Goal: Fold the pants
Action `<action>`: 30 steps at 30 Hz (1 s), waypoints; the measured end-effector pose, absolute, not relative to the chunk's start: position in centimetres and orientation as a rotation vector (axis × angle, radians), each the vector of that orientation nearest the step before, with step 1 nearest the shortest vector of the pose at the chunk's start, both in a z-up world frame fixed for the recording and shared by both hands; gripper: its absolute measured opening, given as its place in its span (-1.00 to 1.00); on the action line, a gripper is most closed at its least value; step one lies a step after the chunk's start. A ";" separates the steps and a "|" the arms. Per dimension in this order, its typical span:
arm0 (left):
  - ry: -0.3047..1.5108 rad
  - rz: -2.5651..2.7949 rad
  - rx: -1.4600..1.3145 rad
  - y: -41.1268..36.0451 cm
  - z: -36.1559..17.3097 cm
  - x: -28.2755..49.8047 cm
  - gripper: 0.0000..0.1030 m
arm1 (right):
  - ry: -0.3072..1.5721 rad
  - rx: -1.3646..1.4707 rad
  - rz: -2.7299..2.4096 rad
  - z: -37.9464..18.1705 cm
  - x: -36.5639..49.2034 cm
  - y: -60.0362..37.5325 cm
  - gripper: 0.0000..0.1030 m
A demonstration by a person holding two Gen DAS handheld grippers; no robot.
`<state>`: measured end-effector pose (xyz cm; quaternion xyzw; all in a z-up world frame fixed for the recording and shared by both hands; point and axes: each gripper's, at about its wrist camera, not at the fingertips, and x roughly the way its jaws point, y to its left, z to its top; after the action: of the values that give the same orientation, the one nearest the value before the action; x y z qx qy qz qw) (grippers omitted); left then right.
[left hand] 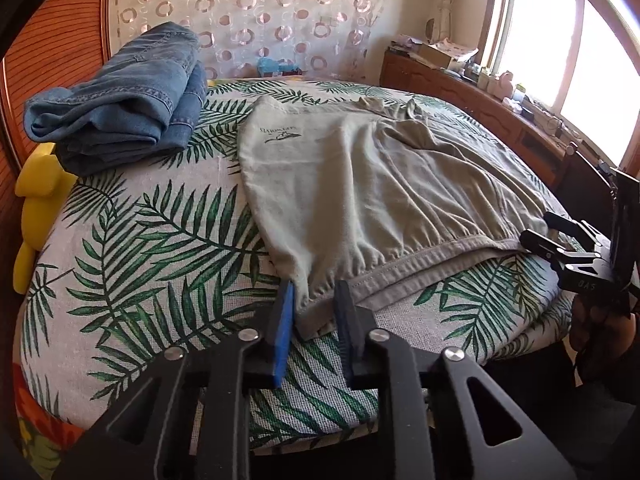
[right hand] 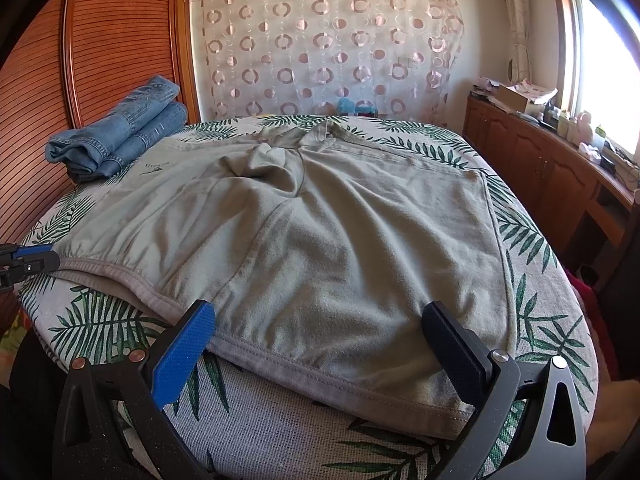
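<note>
My left gripper (left hand: pixel 314 312) has its jaws pinched on the near left corner of the grey-green pants' (right hand: pixel 340 240) waistband, while my right gripper (right hand: pixel 316 344) holds its jaws wide apart astride the right end of that hem, clamping nothing yet; I judge both corners must be held to lift evenly. The pants lie flat on the leaf-print bed (right hand: pixel 280 432) for folding, and beyond them folded jeans (left hand: pixel 120 96) sit aside by the headboard.
</note>
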<state>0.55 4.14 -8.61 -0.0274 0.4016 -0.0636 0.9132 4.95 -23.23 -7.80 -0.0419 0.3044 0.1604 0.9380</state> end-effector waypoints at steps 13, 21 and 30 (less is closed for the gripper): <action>0.721 -0.254 -0.042 1.4 -3.3 1.9 -0.91 | 0.641 -0.064 0.348 -7.0 5.1 -24.4 0.27; 0.672 -0.344 0.005 -1.8 -0.6 3.9 -0.92 | 0.634 -0.049 0.343 -6.7 4.5 -25.4 0.18; 0.679 -0.449 0.035 -6.0 0.3 7.2 -0.92 | 0.619 -0.036 0.333 -6.5 4.3 -25.5 0.17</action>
<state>7.20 -6.00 0.32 0.0173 0.3302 -0.2184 0.9181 4.27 -25.49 -6.53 -0.0176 0.3030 0.1631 0.9388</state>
